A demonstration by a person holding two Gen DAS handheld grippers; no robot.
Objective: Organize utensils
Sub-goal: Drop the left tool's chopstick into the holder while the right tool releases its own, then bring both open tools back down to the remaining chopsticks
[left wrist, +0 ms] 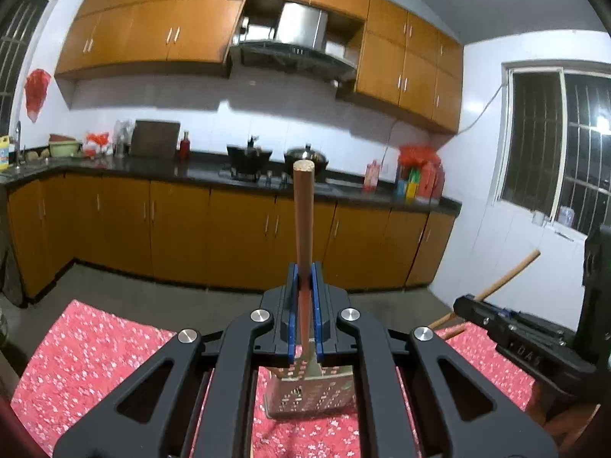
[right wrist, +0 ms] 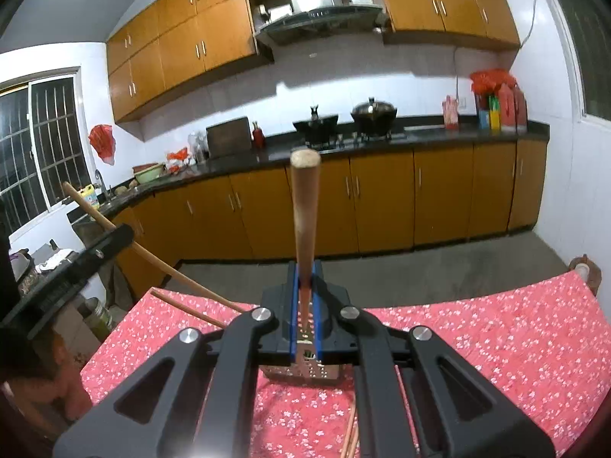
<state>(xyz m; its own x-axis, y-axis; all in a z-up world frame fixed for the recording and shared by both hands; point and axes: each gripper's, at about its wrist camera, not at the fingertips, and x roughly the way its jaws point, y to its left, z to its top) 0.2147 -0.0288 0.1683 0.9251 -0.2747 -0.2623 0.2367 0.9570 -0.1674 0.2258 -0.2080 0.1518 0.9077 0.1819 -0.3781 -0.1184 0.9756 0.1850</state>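
Over the tabletop (left wrist: 95,343) with its red flowered cloth we hold two slotted spatulas clear, probably to carry them off for sorting. Our left gripper (left wrist: 304,278) pinches one spatula (left wrist: 303,221) between its fingers; our right gripper (right wrist: 305,278) pinches the other spatula (right wrist: 304,210). Only the right view shows chopsticks (right wrist: 351,431) lying below.

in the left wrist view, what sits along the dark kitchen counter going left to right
Green basin → dark brown cutting board → small red bottle → black wok → lidded dark pot → red plastic bag
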